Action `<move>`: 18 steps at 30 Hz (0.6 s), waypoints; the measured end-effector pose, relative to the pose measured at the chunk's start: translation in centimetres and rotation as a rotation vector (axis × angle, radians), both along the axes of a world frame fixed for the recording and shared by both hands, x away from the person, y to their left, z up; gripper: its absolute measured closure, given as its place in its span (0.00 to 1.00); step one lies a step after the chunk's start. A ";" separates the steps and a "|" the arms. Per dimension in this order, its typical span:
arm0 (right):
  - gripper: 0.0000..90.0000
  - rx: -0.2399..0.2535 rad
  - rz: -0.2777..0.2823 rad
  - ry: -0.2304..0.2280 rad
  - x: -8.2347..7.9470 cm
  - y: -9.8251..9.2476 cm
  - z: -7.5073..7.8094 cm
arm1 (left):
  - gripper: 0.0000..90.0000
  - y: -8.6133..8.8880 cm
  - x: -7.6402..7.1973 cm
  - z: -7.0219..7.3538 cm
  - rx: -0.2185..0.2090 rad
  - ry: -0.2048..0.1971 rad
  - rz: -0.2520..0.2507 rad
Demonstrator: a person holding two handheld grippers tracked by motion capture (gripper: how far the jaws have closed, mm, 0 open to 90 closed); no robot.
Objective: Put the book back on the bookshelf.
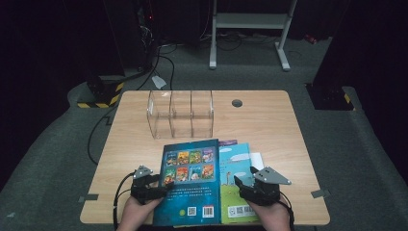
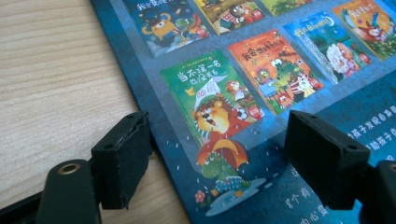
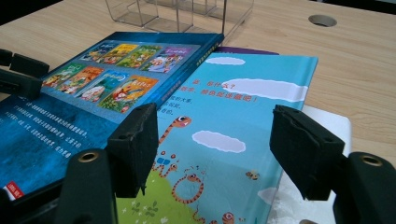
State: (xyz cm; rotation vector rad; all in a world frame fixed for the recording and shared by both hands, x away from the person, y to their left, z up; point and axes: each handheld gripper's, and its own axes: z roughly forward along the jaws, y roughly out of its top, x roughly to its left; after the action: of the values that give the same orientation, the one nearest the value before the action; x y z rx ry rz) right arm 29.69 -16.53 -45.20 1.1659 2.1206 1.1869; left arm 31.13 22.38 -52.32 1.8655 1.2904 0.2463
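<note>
Looking down in the high view, a wooden table is carrying a clear acrylic organizer with three compartments toward the far side, a round cable hole sitting just right of it. A dark blue book is lying back cover up near the front edge, overlapping a light blue book to its right; a purple edge is peeking out behind them and a white sheet is poking out at the right. The left gripper is sitting at the dark blue book's left edge, the right gripper is hovering over the light blue book, both held by hands entering from the bottom. Beyond the table, a white metal frame is standing on grey floor, with black cables trailing. In the left gripper view, jaws are standing apart, one over bare wood beside the book's edge, the other over the cover's small picture tiles; nothing is clamped. In the right gripper view, jaws are spread wide above the light blue book, nothing between them, the white sheet showing under the right jaw, the organizer and the hole lying farther back, the dark blue book at left.
</note>
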 end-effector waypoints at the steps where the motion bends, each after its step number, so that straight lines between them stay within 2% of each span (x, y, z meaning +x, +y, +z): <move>1: 0.36 0.000 0.000 0.000 0.0 0.0 0.0 | 0.26 0.0 0.0 0.0 0.000 0.000 0.000; 8: 0.35 -0.003 -0.003 -0.009 -0.1 0.1 0.1 | 0.27 0.0 -0.2 0.0 -0.001 -0.004 0.002; 14: 0.35 -0.011 0.001 -0.004 0.0 0.2 -0.1 | 0.30 -0.4 -0.3 0.0 -0.011 0.003 -0.024; 16: 0.35 -0.013 0.005 -0.002 -0.1 0.4 0.0 | 0.34 -0.9 -0.3 0.1 -0.011 0.001 -0.056; 18: 0.35 -0.013 0.004 -0.003 -0.1 0.4 0.0 | 0.35 -1.1 -0.4 0.1 -0.019 0.002 -0.063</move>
State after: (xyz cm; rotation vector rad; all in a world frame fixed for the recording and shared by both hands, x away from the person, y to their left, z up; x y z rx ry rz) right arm 29.59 -16.17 -45.21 1.1539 2.1265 1.1747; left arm 30.70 21.27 -52.24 1.8871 1.2295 0.1981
